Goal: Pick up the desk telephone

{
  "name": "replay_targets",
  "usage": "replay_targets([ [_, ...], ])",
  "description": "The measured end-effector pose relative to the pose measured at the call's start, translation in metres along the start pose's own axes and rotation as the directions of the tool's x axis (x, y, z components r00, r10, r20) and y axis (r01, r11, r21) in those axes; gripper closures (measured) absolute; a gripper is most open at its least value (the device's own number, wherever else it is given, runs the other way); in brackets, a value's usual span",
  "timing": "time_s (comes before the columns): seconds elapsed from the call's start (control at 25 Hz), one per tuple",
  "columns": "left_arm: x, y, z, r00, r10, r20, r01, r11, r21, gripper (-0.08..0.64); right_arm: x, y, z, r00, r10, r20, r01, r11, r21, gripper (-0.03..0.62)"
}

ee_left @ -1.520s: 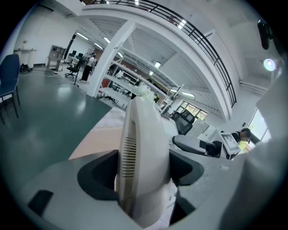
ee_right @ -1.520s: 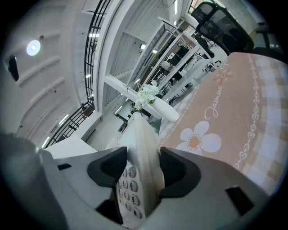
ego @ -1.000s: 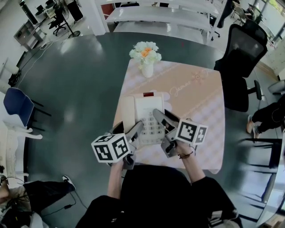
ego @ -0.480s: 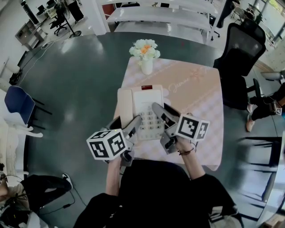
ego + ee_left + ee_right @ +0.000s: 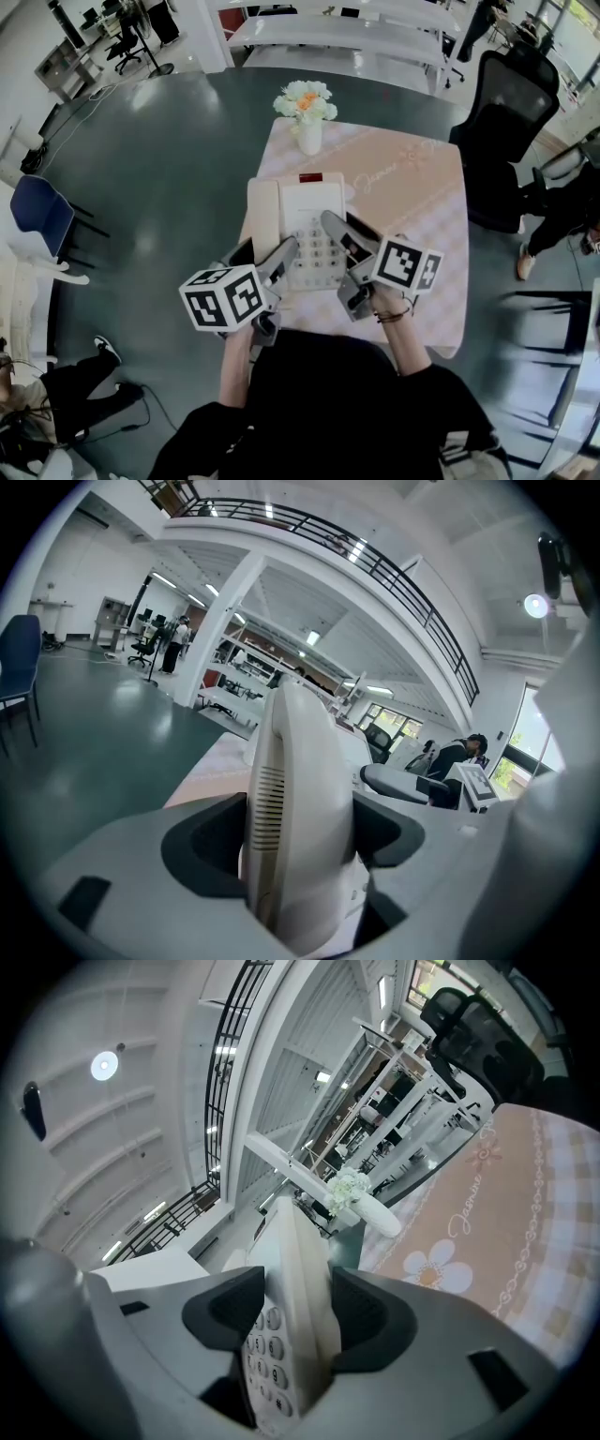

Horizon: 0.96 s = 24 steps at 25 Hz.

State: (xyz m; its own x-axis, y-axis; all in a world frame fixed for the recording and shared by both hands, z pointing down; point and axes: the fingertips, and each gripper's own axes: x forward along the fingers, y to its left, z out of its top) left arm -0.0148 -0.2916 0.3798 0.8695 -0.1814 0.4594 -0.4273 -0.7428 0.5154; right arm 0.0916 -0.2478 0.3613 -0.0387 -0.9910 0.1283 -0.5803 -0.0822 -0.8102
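Observation:
The white desk telephone (image 5: pixel 302 225), with its handset on the left and a keypad, is at the near left part of the pink checked table (image 5: pixel 422 216). My left gripper (image 5: pixel 284 260) is shut on its near left edge. My right gripper (image 5: pixel 339 240) is shut on its near right edge. The left gripper view shows the phone's ribbed side (image 5: pixel 295 761) pinched between the jaws of the left gripper (image 5: pixel 298 855). In the right gripper view, the keypad edge of the phone (image 5: pixel 286 1269) is clamped in the right gripper (image 5: pixel 295 1321). Whether the phone clears the table I cannot tell.
A white vase of flowers (image 5: pixel 307 111) stands at the table's far left corner. A black office chair (image 5: pixel 511 122) is by the table's right side and a blue chair (image 5: pixel 37 220) is far left. A person's legs (image 5: pixel 80 394) show at lower left.
The phone and both grippers have shifted slightly left and up in the head view, with both grips unchanged. The person's legs at lower left have moved.

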Motion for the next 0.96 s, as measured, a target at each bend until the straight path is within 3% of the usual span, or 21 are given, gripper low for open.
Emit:
replay_targets([
  [0.12, 0.0015, -0.0015, -0.0003, 1.000, 0.001, 0.000, -0.001, 1.000, 0.001, 0.239, -0.0042, -0.0061, 0.0013, 0.999, -0.038, -0.007, 0.038, 0.999, -0.009, 0.383],
  [0.24, 0.0024, -0.0023, -0.0005, 1.000, 0.005, -0.002, -0.005, 1.000, 0.004, 0.239, -0.0021, -0.0037, 0.0015, 1.000, -0.005, -0.005, 0.005, 1.000, 0.001, 0.383],
  [0.56, 0.0014, 0.0017, -0.0011, 1.000, 0.011, -0.001, -0.011, 1.000, -0.001, 0.239, -0.0026, -0.0101, -0.0013, 0.999, -0.048, -0.024, 0.048, 0.999, -0.013, 0.385],
  [0.8, 0.0003, 0.0031, -0.0008, 1.000, 0.011, -0.001, -0.011, 1.000, -0.005, 0.239, 0.0047, -0.0004, -0.0037, 1.000, 0.027, -0.017, -0.026, 0.999, 0.021, 0.387],
  [0.96, 0.0005, 0.0047, -0.0006, 1.000, 0.009, -0.001, -0.009, 1.000, -0.013, 0.239, 0.0032, -0.0058, -0.0037, 0.999, -0.019, -0.027, 0.019, 1.000, 0.006, 0.387],
])
